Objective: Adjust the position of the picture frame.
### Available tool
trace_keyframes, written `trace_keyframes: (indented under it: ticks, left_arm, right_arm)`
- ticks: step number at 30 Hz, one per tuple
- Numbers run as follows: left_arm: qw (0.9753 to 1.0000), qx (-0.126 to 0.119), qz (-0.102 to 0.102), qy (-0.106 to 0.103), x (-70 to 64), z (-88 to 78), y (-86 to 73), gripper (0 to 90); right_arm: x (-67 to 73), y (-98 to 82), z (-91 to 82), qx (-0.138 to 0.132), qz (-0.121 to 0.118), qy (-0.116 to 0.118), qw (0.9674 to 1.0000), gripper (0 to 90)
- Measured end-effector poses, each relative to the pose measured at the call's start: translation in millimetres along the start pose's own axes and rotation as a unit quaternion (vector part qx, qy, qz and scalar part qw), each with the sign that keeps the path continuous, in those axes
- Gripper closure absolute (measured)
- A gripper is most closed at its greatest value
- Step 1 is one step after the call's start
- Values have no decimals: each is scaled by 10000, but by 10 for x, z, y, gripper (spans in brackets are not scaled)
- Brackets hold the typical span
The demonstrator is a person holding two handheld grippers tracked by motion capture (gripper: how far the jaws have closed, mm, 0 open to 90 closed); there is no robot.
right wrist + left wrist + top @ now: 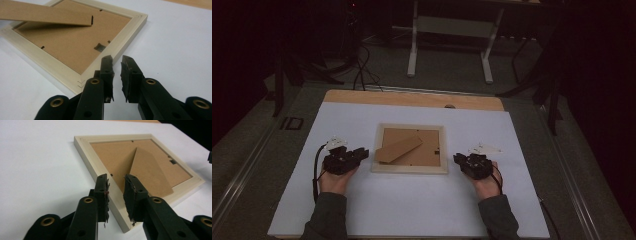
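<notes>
A pale wooden picture frame lies face down in the middle of the white table top, its brown backing board up. The board's cardboard stand flap is raised at a slant. My left gripper sits just left of the frame, pointing at its left rail. In the left gripper view the jaws stand slightly apart over the frame's near corner, with nothing pressed between them. My right gripper sits just right of the frame. In the right gripper view its jaws hang narrowly open beside the frame's rail, under the flap.
The white sheet covers the table, and a wooden strip shows along the far edge. Beyond it stand a white desk frame and floor cables in a dark room. Both forearms enter from the bottom.
</notes>
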State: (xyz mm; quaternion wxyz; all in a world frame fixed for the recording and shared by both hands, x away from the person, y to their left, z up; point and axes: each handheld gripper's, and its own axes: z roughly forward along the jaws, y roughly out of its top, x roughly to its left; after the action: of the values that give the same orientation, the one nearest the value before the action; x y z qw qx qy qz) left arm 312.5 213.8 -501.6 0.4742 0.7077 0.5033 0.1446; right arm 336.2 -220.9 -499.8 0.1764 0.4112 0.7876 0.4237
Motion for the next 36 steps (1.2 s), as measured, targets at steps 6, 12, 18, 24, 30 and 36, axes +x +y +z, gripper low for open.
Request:
trace_keyframes:
  ticks: [6, 12, 18, 24, 30, 36]
  left_arm:
    - [9999, -38, 56, -102, -66, -34, 59, 649]
    - [9996, -62, 156, -211, -138, -41, 117, 588]
    - [9993, -47, 237, -298, -202, -38, 189, 523]
    - [9986, 65, 394, -349, -268, 3, 319, 495]
    - [9975, 185, 588, -360, -334, 53, 459, 461]
    - [9959, 265, 766, -404, -377, 122, 565, 452]
  right_arm:
    - [-21, 2, -39, -21, 34, -14, 10000, 777]
    - [-24, -2, -31, 3, 13, -34, 10000, 747]
    - [-32, -3, -40, 2, 28, -50, 10000, 712]
    - [-51, -9, -48, 19, 60, -47, 10000, 696]
    - [-50, -4, -44, 34, 50, -6, 10000, 684]
    - [-52, -5, -36, 60, 59, -2, 10000, 681]
